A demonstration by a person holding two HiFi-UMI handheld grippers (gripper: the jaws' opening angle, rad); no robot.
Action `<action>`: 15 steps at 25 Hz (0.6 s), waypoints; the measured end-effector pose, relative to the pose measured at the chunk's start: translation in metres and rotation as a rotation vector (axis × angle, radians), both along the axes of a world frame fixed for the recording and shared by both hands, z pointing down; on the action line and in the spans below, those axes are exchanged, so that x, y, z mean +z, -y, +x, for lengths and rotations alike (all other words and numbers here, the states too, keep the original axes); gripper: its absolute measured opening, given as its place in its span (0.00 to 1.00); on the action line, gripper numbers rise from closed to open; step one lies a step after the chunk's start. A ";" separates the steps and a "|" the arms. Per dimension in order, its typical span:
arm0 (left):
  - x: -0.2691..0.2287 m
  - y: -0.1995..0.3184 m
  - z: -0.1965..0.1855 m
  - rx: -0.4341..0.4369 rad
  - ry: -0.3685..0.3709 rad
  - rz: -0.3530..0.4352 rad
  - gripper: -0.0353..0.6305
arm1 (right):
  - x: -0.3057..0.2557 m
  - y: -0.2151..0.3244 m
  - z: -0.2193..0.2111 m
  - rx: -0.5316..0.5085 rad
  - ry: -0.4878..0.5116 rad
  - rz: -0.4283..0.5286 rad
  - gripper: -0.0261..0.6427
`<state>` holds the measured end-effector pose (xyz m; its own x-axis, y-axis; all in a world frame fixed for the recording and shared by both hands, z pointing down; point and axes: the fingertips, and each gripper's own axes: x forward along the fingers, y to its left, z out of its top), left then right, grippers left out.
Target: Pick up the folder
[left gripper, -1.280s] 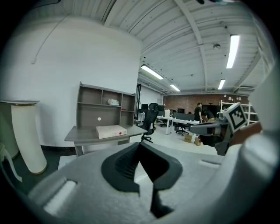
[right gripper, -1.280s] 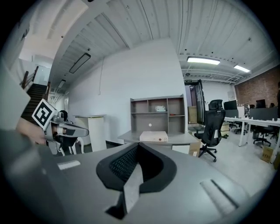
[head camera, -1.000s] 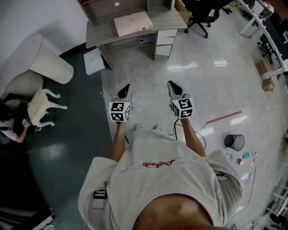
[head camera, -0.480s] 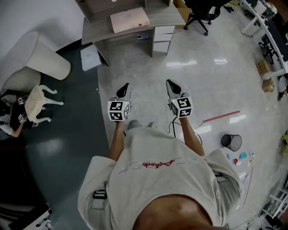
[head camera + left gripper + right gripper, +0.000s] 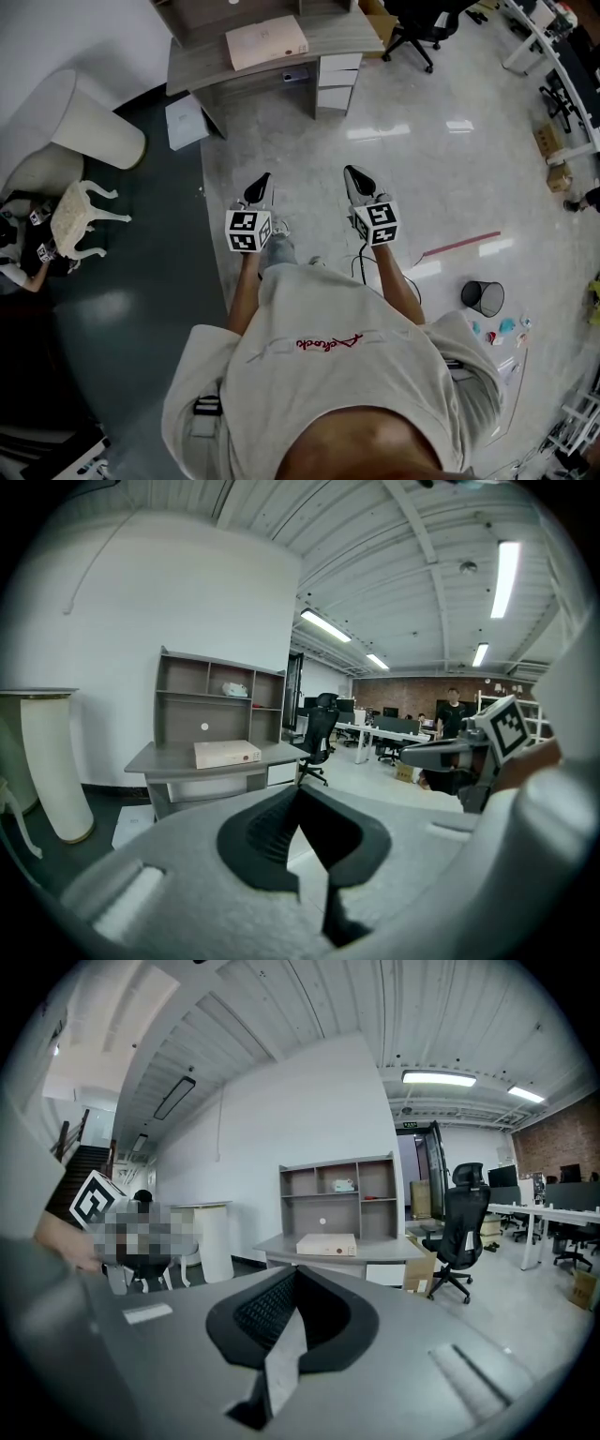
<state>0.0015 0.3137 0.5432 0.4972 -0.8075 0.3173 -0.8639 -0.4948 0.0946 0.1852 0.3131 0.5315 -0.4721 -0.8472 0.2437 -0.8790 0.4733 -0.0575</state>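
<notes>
Left gripper (image 5: 260,184) and right gripper (image 5: 352,175) — both grey two-jaw tools, jaws pressed together on nothing — held side by side over glossy pale floor (image 5: 422,178), well apart from flat pale-pink folder (image 5: 266,41) lying on grey wooden desk (image 5: 342,36).

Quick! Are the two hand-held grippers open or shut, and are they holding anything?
Left hand-held gripper: closed, holding nothing.
Right hand-held gripper: closed, holding nothing.

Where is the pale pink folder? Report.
Head view, top centre: the pale pink folder lies flat on the grey wooden desk, left of the black office chair.
</notes>
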 end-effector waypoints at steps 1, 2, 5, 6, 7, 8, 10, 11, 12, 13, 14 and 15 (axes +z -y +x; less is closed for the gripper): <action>0.001 0.003 -0.001 0.000 0.001 0.000 0.05 | 0.000 0.003 -0.001 0.000 0.002 0.001 0.04; 0.001 0.005 -0.001 0.000 0.002 0.000 0.05 | 0.001 0.005 -0.001 0.000 0.002 -0.001 0.04; 0.004 0.016 -0.004 0.001 0.001 0.000 0.05 | 0.004 0.016 -0.005 0.000 -0.001 -0.007 0.04; 0.005 0.021 -0.005 0.002 -0.001 -0.001 0.05 | 0.005 0.021 -0.007 0.000 -0.001 -0.008 0.04; 0.006 0.027 -0.007 0.004 -0.002 -0.002 0.05 | 0.006 0.026 -0.009 0.000 -0.001 -0.010 0.04; 0.008 0.033 -0.009 0.007 -0.003 -0.005 0.05 | 0.008 0.031 -0.012 0.002 -0.002 -0.011 0.04; 0.012 0.047 -0.012 0.013 -0.007 -0.008 0.05 | 0.010 0.044 -0.015 0.007 -0.006 -0.012 0.04; 0.013 0.056 -0.014 0.016 -0.010 -0.009 0.05 | 0.011 0.052 -0.016 0.011 -0.007 -0.013 0.04; 0.013 0.066 -0.015 0.020 -0.011 -0.009 0.05 | 0.011 0.061 -0.018 0.013 -0.008 -0.015 0.04; 0.013 0.077 -0.016 0.023 -0.012 -0.009 0.05 | 0.012 0.071 -0.020 0.015 -0.010 -0.016 0.04; 0.013 0.088 -0.018 0.027 -0.014 -0.007 0.05 | 0.011 0.081 -0.022 0.016 -0.013 -0.016 0.04; 0.012 0.099 -0.019 0.030 -0.016 -0.005 0.05 | 0.011 0.091 -0.023 0.018 -0.016 -0.017 0.04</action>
